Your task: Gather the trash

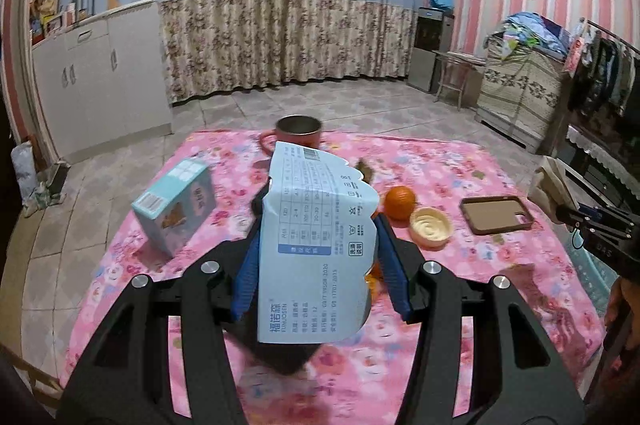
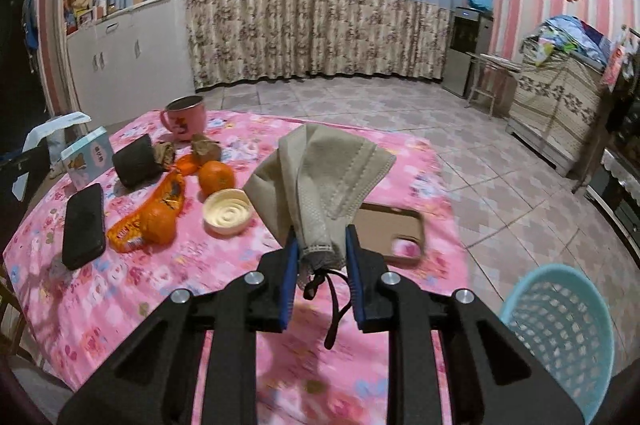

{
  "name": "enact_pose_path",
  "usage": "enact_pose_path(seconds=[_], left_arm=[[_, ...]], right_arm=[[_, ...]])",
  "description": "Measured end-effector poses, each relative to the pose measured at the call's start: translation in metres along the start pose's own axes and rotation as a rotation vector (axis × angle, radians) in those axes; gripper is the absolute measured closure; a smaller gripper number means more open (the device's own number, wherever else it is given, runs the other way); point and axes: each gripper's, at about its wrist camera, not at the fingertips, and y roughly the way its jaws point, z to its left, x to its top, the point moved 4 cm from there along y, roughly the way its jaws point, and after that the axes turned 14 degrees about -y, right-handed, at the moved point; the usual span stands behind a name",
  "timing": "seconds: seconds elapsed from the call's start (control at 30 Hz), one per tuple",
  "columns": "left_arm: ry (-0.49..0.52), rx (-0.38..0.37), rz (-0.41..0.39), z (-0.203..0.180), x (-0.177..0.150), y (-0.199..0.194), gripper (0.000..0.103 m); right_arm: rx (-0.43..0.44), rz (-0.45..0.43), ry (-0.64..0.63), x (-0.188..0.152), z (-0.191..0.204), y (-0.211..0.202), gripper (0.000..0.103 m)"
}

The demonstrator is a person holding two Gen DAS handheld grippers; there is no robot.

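My left gripper [image 1: 318,221] is shut on a light-blue printed paper package [image 1: 316,245], held up over the pink floral table cloth [image 1: 460,285]. My right gripper [image 2: 323,233] is shut on a crumpled beige face mask [image 2: 320,177], and the mask's black ear loops [image 2: 334,309] dangle behind the pads. A light-blue plastic basket [image 2: 560,337] stands on the floor at the lower right, beside the table. On the table lie an orange snack wrapper [image 2: 132,233] and dried brown peel scraps [image 2: 206,147].
The table also holds two oranges [image 2: 216,177], a cream lid [image 2: 227,211], a black phone [image 2: 84,225], a brown phone case [image 2: 390,229], a pink mug [image 2: 185,119], a blue box [image 2: 88,155] and a dark roll [image 2: 134,161]. Tiled floor lies beyond.
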Motion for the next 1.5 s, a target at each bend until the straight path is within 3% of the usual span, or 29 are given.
enact_pose_path(seconds=[0.8, 1.5], left_arm=[[0.128, -0.188, 0.032, -0.165, -0.034, -0.001, 0.051], [0.282, -0.431, 0.163, -0.332, -0.113, 0.024, 0.051]], right_arm=[[-0.206, 0.001, 0.183, -0.086, -0.159, -0.084, 0.08], [-0.286, 0.09, 0.324, -0.168, -0.218, -0.105, 0.08]])
